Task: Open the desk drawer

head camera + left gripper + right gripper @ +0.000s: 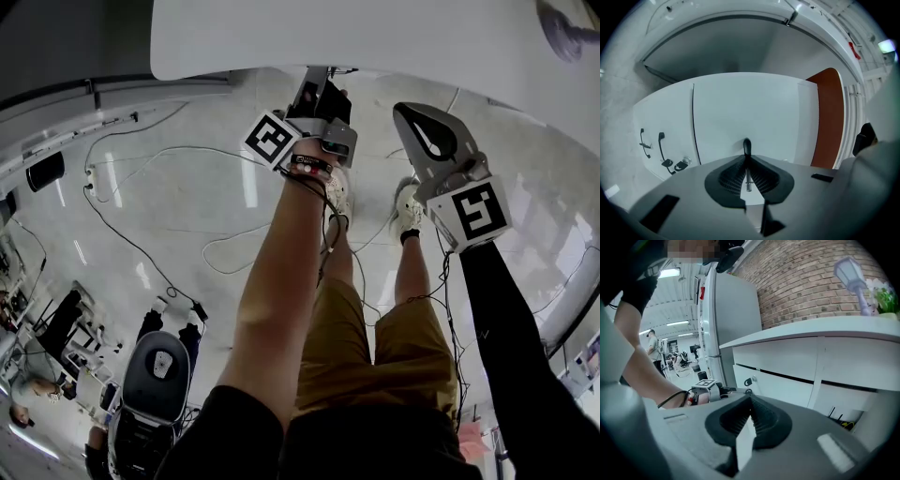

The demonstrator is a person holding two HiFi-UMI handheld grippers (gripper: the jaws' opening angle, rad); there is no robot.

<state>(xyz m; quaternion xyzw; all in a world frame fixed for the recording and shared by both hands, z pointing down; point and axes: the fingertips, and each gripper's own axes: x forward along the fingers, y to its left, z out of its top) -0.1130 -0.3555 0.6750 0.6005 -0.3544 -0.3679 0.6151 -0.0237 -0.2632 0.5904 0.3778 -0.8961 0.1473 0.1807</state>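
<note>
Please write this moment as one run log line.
left claw: shut on drawer handle | right claw: shut, empty | drawer: closed

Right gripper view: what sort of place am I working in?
Probably a lab or workshop: a white desk against a brick wall, cables trailing over the polished floor, workstations behind.

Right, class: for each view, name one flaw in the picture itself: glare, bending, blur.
Head view: bright glare streaks the glossy floor. Left gripper view: the drawer front bows, and the corners go black. Right gripper view: the desk top curves.
</note>
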